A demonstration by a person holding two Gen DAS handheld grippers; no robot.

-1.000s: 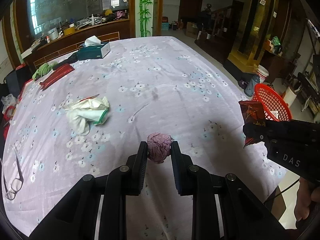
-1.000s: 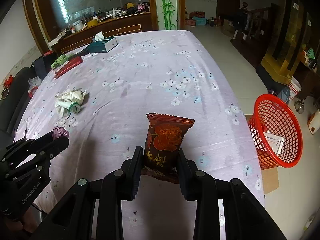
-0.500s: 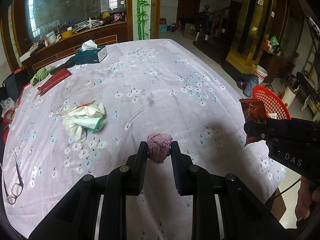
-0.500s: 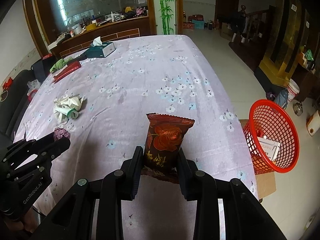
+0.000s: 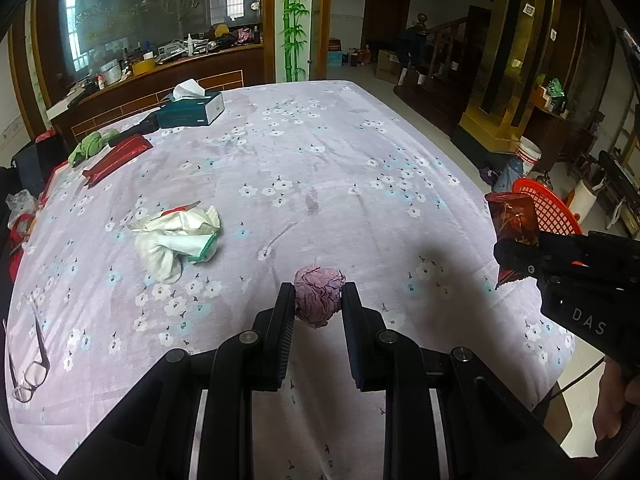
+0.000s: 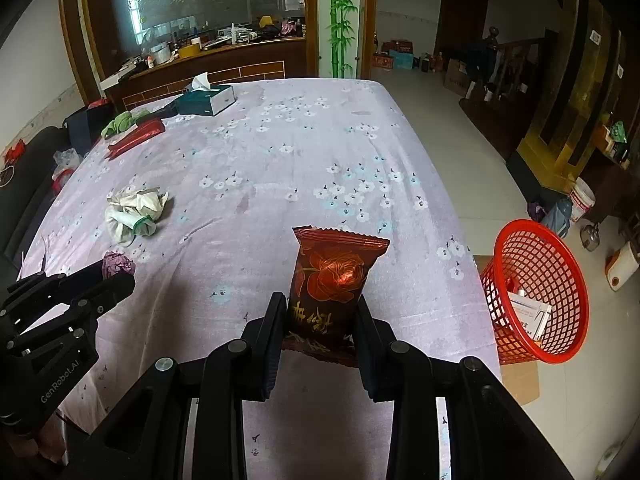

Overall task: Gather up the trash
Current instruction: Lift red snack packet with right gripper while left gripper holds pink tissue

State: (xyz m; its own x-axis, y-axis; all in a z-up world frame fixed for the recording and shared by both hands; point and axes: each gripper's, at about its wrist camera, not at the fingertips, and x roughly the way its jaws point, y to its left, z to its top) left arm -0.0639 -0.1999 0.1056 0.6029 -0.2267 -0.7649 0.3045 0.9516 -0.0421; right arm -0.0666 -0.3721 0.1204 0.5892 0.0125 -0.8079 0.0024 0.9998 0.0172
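Observation:
My left gripper (image 5: 318,298) is shut on a crumpled pink paper ball (image 5: 319,295), held above the near part of the flowered tablecloth (image 5: 320,168). That ball also shows in the right wrist view as the pink paper ball (image 6: 117,265). My right gripper (image 6: 321,312) is shut on a dark red snack wrapper (image 6: 332,280), upright, near the table's right edge; the same wrapper (image 5: 514,220) appears at the right of the left wrist view. A red mesh basket (image 6: 536,292) stands on the floor right of the table, tilted, with white paper inside. A wad of white wrappers (image 5: 176,236) lies on the cloth.
At the far left of the table sit a teal tissue box (image 5: 192,110), a red packet (image 5: 118,158) and a green cloth (image 5: 92,146). Eyeglasses (image 5: 30,364) lie at the near left edge. A white bucket (image 6: 582,200) and cardboard stand near the basket.
Both grippers have risen and drawn back a little from the table, each still holding its item; the basket shows more fully at the right.

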